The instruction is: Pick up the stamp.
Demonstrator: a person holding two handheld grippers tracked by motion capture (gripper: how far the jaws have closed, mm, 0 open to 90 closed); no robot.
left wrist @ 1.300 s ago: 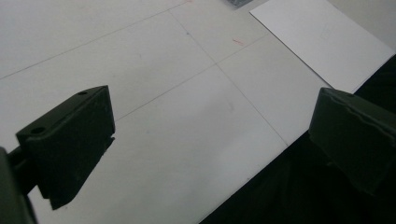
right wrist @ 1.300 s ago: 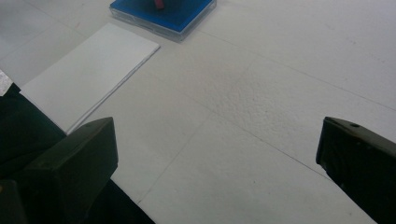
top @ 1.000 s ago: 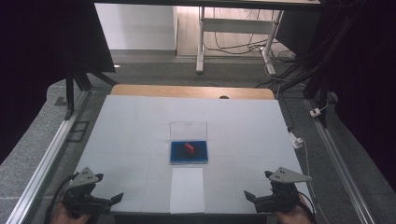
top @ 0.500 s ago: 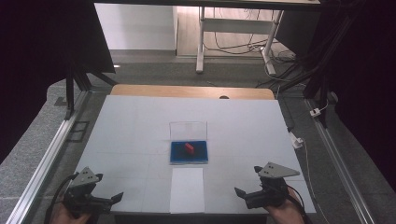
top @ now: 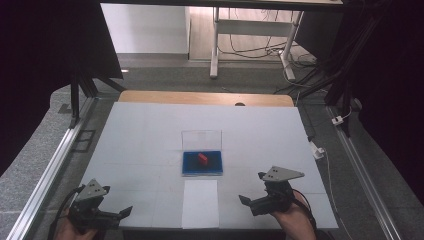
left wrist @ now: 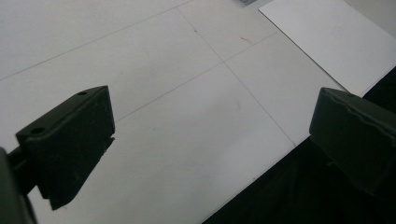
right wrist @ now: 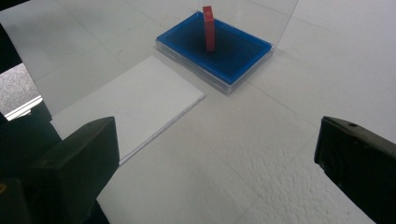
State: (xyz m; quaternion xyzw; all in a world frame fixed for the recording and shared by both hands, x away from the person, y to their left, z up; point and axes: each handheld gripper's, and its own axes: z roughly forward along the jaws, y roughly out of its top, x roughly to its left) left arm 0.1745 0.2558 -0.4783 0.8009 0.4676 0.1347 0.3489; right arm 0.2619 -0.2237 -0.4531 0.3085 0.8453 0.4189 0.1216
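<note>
A small red block point(top: 203, 158) point(right wrist: 209, 28) stands upright on a blue tray point(top: 202, 164) point(right wrist: 233, 53) whose clear lid point(top: 201, 139) is raised behind it, at the middle of the white table. My right gripper point(top: 248, 202) point(right wrist: 219, 172) is open near the front right, its jaws wide apart and turned toward the tray. At the front left corner my left gripper point(top: 121, 213) point(left wrist: 210, 140) is open too, with nothing between its jaws.
A white sheet of paper point(top: 200, 203) point(right wrist: 130, 107) point(left wrist: 336, 42) lies in front of the tray at the table's front edge. A metal rail point(top: 50, 170) runs along the left side. A cable and white plug point(top: 317, 150) lie off the right edge.
My right gripper has moved left and forward over the table, toward the tray. The left gripper has stayed in place.
</note>
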